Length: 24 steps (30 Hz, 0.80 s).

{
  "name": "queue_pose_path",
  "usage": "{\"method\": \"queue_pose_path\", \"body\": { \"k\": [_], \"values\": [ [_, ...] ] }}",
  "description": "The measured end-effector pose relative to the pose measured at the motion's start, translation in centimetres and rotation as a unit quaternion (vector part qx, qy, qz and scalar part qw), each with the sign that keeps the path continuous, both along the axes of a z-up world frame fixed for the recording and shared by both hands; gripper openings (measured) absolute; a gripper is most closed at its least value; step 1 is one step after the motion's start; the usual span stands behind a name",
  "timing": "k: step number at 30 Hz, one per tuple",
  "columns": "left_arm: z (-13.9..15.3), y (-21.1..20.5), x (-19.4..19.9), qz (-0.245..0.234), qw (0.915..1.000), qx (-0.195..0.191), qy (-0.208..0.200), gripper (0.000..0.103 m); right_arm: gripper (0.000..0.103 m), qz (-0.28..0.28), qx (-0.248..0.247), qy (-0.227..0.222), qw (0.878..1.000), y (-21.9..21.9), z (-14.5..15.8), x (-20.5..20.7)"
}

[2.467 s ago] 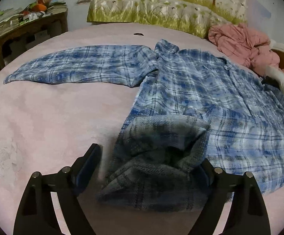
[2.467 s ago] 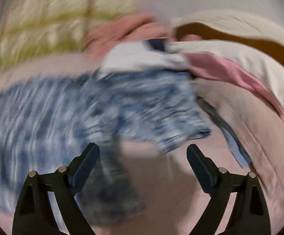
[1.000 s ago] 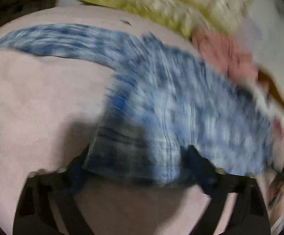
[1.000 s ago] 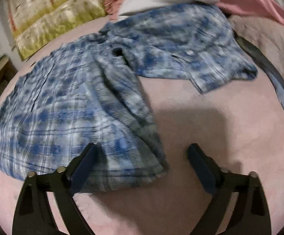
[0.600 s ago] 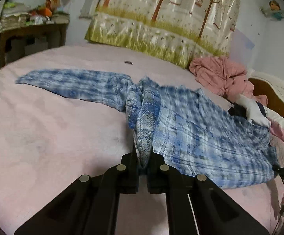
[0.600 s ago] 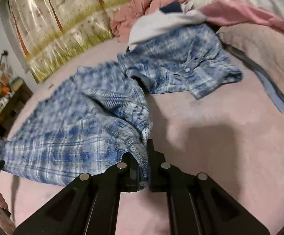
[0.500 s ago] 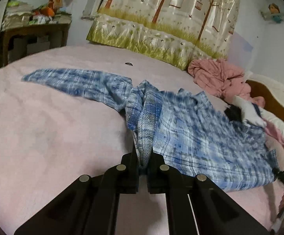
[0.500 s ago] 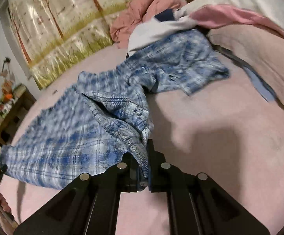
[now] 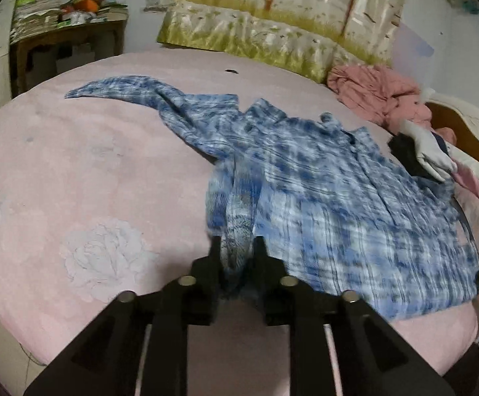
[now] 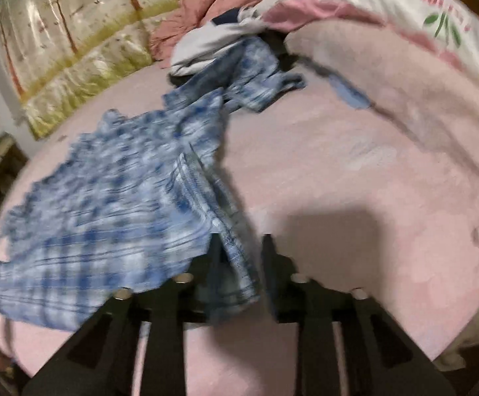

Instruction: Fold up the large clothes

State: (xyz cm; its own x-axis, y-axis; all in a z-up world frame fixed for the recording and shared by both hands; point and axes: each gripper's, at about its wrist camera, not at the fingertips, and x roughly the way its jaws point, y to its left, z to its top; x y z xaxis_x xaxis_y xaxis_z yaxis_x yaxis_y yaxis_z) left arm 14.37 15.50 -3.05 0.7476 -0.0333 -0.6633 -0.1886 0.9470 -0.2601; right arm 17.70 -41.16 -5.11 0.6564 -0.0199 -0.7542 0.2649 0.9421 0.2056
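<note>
Lighting is dim, warm indoor stuff, kind of flat, and it seems to come from behind the cameras, because each claw throws a soft dark shadow onto the pink bed (image 9: 74,178) right in front of it. The right view has the bigger shadow patch, just right of the plaid shirt (image 10: 114,204). Both views are fisheye, so the bed bulges and the corners go black. Motion blur is heavy: the shirt's checks smear into streaks in both, worse in the right view. The satin curtain (image 9: 282,16) beyond the shirt picks up some sheen.
</note>
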Motion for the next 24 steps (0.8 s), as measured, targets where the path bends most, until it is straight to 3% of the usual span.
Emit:
{"method": "queue_pose_path", "body": {
  "k": [1, 3, 4, 5, 7, 10, 11, 12, 13, 14, 15, 19, 21, 24],
  "values": [
    [0.2, 0.2, 0.0, 0.004, 0.9999, -0.004, -0.009, 0.035, 0.05, 0.004, -0.014, -0.009, 1.0, 0.0, 0.4, -0.1],
    [1.1, 0.4, 0.1, -0.002, 0.9994, -0.004, -0.035, 0.075, 0.066, 0.015, -0.038, -0.037, 0.998, 0.3, 1.4, -0.3],
    [1.7, 0.2, 0.3, -0.008, 0.9988, 0.005, -0.048, 0.078, 0.077, 0.017, -0.053, -0.045, 0.997, 0.6, 1.9, -0.4],
    [2.0, -0.1, 0.7, -0.015, 0.9983, 0.015, -0.054, 0.08, 0.08, 0.019, -0.073, -0.048, 0.996, 1.1, 2.3, -0.1],
    [2.2, -0.6, 2.1, -0.031, 0.9982, 0.031, -0.041, 0.083, 0.08, 0.038, -0.091, -0.045, 0.994, 2.0, 2.6, 0.9],
    [0.7, -0.9, 5.6, -0.043, 0.9982, 0.039, 0.013, 0.083, 0.08, 0.083, -0.073, -0.025, 0.994, 3.3, 1.8, 2.3],
    [0.0, -1.0, 6.2, -0.054, 0.9975, 0.04, 0.02, 0.082, 0.074, 0.093, -0.075, -0.012, 0.993, 3.7, 1.3, 3.0],
    [-0.6, -1.2, 6.7, -0.07, 0.9963, 0.045, 0.02, 0.072, 0.066, 0.097, -0.088, 0.002, 0.991, 4.1, 0.7, 3.7],
    [-1.2, -1.6, 7.1, -0.077, 0.9946, 0.067, 0.017, 0.058, 0.037, 0.09, -0.112, 0.004, 0.99, 4.5, 0.3, 4.1],
    [-1.5, -1.8, 7.2, -0.073, 0.9934, 0.086, 0.018, 0.017, 0.007, 0.074, -0.139, -0.006, 0.988, 4.7, 0.1, 4.1],
    [-1.6, -1.7, 7.2, -0.068, 0.9931, 0.094, 0.013, 0.004, 0.003, 0.061, -0.161, -0.021, 0.985, 4.7, 0.2, 3.8],
    [0.6, 0.5, 5.8, -0.032, 0.9945, 0.057, -0.082, 0.004, 0.002, 0.051, -0.14, -0.081, 0.985, 3.4, 1.6, 3.1],
    [1.1, 1.3, 6.3, -0.022, 0.9949, 0.042, -0.089, 0.004, 0.002, 0.053, -0.113, -0.092, 0.988, 2.7, 2.0, 3.8],
    [0.9, 1.2, 7.8, -0.017, 0.9945, 0.058, -0.086, 0.004, 0.002, 0.05, -0.09, -0.076, 0.992, 2.6, 1.4, 5.9]
  ]
}}
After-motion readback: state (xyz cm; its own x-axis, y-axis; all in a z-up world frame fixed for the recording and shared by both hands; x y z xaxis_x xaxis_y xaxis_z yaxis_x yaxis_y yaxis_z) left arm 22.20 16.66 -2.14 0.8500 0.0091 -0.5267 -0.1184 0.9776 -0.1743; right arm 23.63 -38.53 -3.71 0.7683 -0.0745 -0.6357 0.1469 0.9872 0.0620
